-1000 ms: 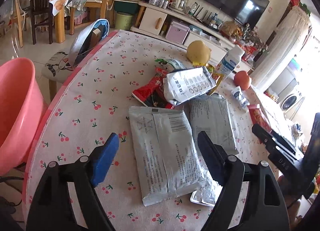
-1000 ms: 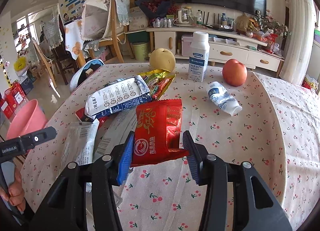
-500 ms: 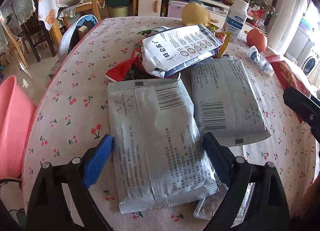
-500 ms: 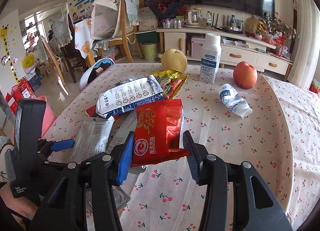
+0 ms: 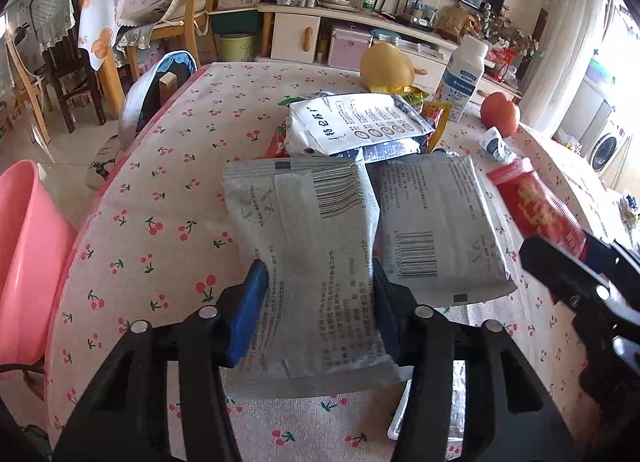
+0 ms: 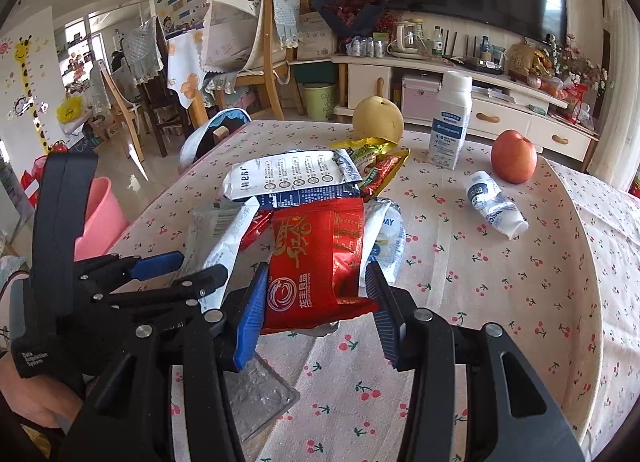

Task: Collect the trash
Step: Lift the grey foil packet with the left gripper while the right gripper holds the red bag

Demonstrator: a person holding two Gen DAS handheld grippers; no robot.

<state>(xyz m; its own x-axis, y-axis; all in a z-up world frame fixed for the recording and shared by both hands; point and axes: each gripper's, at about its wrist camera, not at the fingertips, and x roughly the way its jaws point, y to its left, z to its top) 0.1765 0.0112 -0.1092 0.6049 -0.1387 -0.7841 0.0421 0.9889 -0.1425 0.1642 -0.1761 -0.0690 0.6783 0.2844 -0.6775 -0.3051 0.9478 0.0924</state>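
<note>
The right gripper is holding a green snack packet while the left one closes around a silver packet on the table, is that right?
Not quite: the packet in the right gripper is red, not green. The right wrist view shows the red snack packet between its pads. The left gripper is indeed closing around the silver packet.

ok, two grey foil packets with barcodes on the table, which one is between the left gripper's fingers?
The nearer grey foil packet, barcode at its far end. The left gripper is closing on its near half. The other grey foil packet lies beside it, nearer the right gripper, untouched.
</note>
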